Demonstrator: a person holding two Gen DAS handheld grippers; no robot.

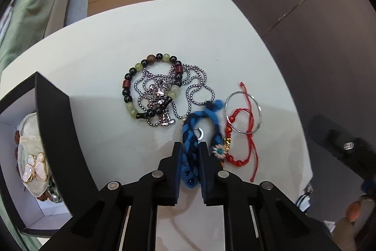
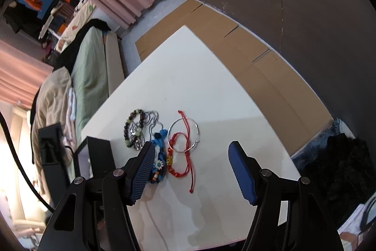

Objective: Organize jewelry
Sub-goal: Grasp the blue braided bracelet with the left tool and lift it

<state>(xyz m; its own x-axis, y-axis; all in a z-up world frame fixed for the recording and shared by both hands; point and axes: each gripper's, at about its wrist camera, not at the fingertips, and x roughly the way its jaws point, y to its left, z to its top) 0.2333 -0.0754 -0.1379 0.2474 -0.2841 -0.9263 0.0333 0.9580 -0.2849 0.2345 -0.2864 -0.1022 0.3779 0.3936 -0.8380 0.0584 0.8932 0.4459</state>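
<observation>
My left gripper (image 1: 189, 147) is shut on a blue braided bracelet (image 1: 189, 133) that lies on the white table (image 1: 105, 67); a white flower charm (image 1: 219, 151) hangs on it. Beyond lie a beaded bracelet (image 1: 128, 92), a silver chain necklace with a figure pendant (image 1: 159, 95), a red cord bracelet (image 1: 235, 133) and a thin silver bangle (image 1: 243, 112). An open black jewelry box (image 1: 56, 133) at the left holds a butterfly brooch (image 1: 35, 168). My right gripper (image 2: 190, 152) is open and empty above the table, near the red cord bracelet (image 2: 181, 157) and the bangle (image 2: 183, 137).
The table's far and right edges (image 2: 258, 109) drop off to flat cardboard (image 2: 235, 44) on the floor. A bed with green bedding (image 2: 91, 77) stands left of the table. Dark clothes (image 2: 336, 171) lie at the right. The black box (image 2: 98, 157) stands at the table's left.
</observation>
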